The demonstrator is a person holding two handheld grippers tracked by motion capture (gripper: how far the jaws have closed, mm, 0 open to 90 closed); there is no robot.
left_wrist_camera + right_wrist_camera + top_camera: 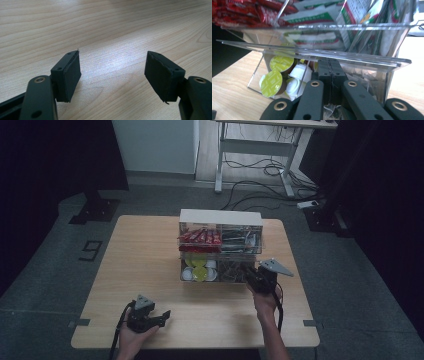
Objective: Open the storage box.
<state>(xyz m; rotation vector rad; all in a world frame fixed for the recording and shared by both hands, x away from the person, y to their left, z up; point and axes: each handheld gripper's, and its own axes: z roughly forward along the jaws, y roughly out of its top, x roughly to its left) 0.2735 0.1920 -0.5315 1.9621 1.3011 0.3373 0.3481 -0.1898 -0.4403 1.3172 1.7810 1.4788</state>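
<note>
- Clear acrylic organiser (220,222) standing at the middle of the wooden table (145,265), two tiers, each split into a left and a right compartment.
- Upper left: red sachets (200,237), packed side by side; printing too small to read.
- Upper right: green-and-white sachets (317,17), seen close in the right gripper view; red and green bands with lines of small print, none of it legible.
- Lower left: yellow-green capsules (272,82) with faint square markings on the foil lids, unreadable, next to white capsules (298,72).
- Lower right: pale packets behind the clear front, blurred, contents not identifiable.
- Right gripper (252,274) pushed into the lower right compartment, jaws pressed together flat against each other in the right gripper view, tips under the clear shelf edge; whether anything is pinched between them cannot be told.
- Left gripper (164,315) held low over the near left part of the table, well apart from the organiser; jaws spread wide in the left gripper view, bare wood grain between the pads (71,75), nothing gripped.
- No brand name readable anywhere.
</note>
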